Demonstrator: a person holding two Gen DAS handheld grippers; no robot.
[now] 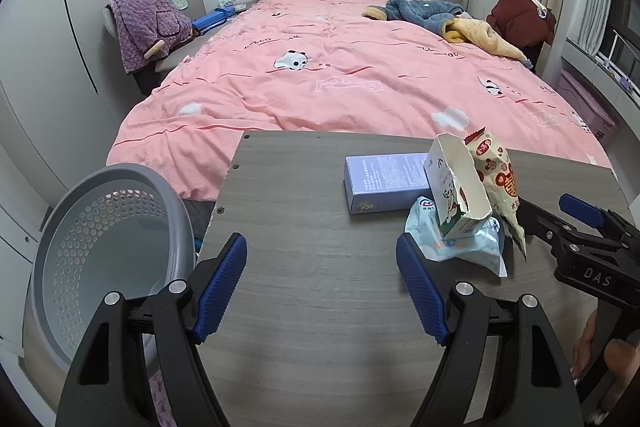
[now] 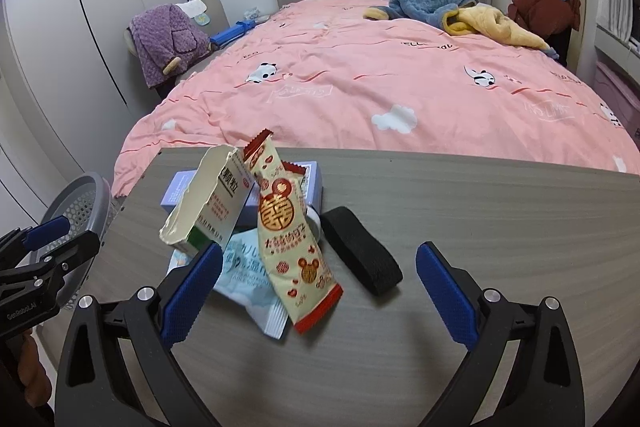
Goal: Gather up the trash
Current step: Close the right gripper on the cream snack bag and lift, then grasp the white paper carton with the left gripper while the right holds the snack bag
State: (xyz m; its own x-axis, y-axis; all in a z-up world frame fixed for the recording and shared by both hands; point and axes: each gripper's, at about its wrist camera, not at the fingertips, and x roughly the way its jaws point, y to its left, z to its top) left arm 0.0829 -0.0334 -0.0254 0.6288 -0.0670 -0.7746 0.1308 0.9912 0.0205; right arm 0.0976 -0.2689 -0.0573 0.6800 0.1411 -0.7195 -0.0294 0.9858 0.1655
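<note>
Both grippers are hovering over the grey table [image 1: 304,267] with nothing in hand, so the collecting is at its approach step: a piece of trash is being lined up for a first pick. The left gripper [image 1: 322,287] is holding its jaws spread wide and empty, with only bare tabletop between them; the trash pile is lying just beyond and outside its right-hand finger, and the grey perforated basket [image 1: 108,247] is standing off the table edge outside its left-hand finger. The right gripper [image 2: 318,291] is likewise gaping wide, gripping nothing, though the pile is lying close ahead of it: the red-and-cream snack wrapper [image 2: 294,247] is reaching down into the gap between the jaws, nearer the left-hand finger, the pale blue wipes packet [image 2: 248,283] is lying under it beside that same finger, and the torn white carton [image 2: 208,203] is standing just beyond that fingertip. A lilac box [image 2: 180,193] is lying behind the pile, and a black band [image 2: 360,255] is lying ahead within the gap, towards the right-hand finger. The next move probably falls to the right gripper: easing forward and down until the wrapper sits squarely between the pads, closing gently on the thin foil, then carrying it across to the basket.
</note>
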